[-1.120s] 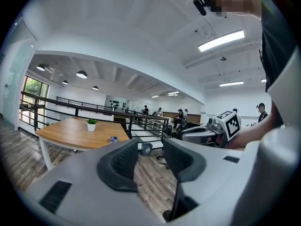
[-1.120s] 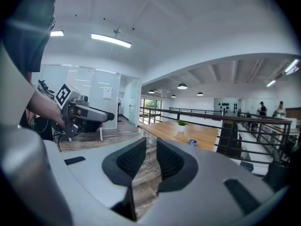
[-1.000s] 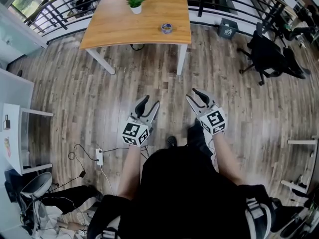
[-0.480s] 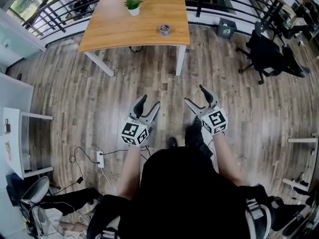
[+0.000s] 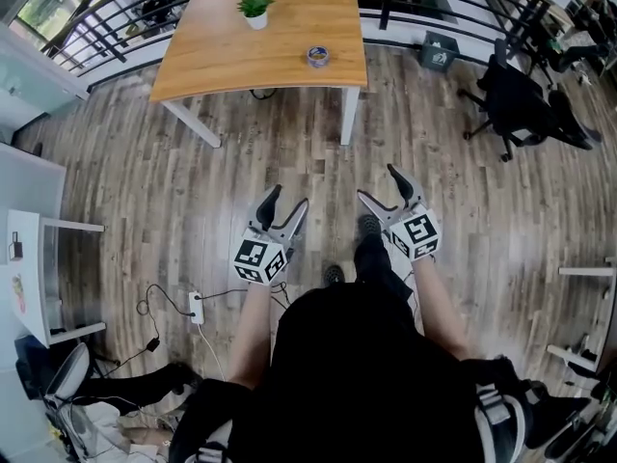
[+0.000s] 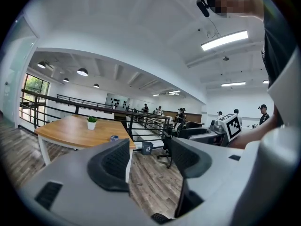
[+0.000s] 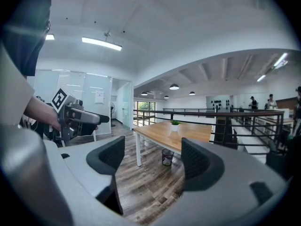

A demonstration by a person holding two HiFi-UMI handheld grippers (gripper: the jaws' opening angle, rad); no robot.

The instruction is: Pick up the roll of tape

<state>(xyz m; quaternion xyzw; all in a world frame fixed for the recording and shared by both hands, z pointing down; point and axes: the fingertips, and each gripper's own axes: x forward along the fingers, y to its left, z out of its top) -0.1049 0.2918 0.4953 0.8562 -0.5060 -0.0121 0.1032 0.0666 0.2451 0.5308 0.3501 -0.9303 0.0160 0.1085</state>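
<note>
Tape point(image 5: 319, 56), a small roll, lies flat on the table point(image 5: 222, 61), on its right part close to the near edge, with nothing touching it; the left gripper view shows it too, small, by the tabletop's edge; a potted plant point(image 5: 255, 11) stands on the same table, farther back and left of the tape, apart from it; a dark bin point(image 5: 439, 54) sits on the floor point(image 5: 193, 181) just right of the table, by the railing point(image 5: 116, 27) that runs behind the table; a black chair point(image 5: 525, 109) stands farther right of the table; under the table the right gripper view shows a wire basket point(image 7: 167, 157) on the wood boards. Both grippers are well short of the table, over the floor in front of the person point(image 5: 357, 374), and point toward it; the left gripper point(image 5: 287, 201) has its jaws wide apart, having just been opening, with only floor and the far table seen between them; the right gripper point(image 5: 380, 185) has likewise just been opening, its jaws spread wide with nothing between them; neither touches anything. A power strip point(image 5: 194, 304) with its cable lies on the floor on the table's near side, left of the left gripper.
</note>
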